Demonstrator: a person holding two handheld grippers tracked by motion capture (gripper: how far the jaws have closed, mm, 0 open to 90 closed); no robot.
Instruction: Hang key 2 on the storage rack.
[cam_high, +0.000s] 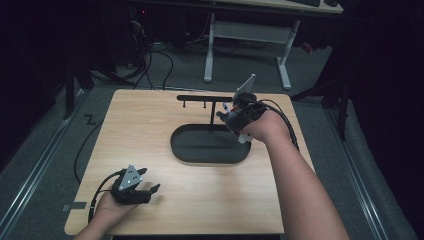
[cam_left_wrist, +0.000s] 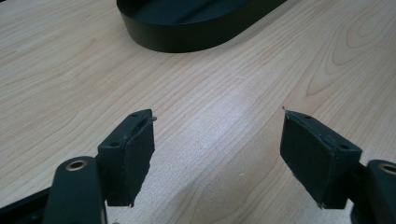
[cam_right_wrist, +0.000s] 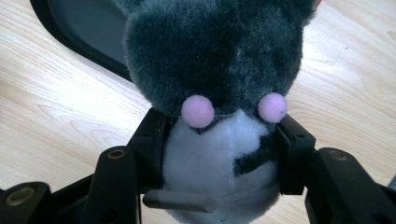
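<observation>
Squeezing a small plush toy (cam_right_wrist: 219, 93), the right gripper (cam_high: 239, 120) holds it up by the far right side of the black tray (cam_high: 210, 152), near the hook stand (cam_high: 210, 100). Its jaws pinch the white belly. The toy looks soft, light and squashy, so the belly is a good place to hold. The left gripper (cam_high: 131, 187) rests on the table (cam_high: 150, 125), jaws wide apart with nothing between them.

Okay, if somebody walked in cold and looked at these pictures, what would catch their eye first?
Probably the plush toy, grey and white with two pink pompoms, clamped in the right gripper above the far right end of the black tray. Next, the left gripper, open and resting on the bare wooden table near its front left corner.
</observation>
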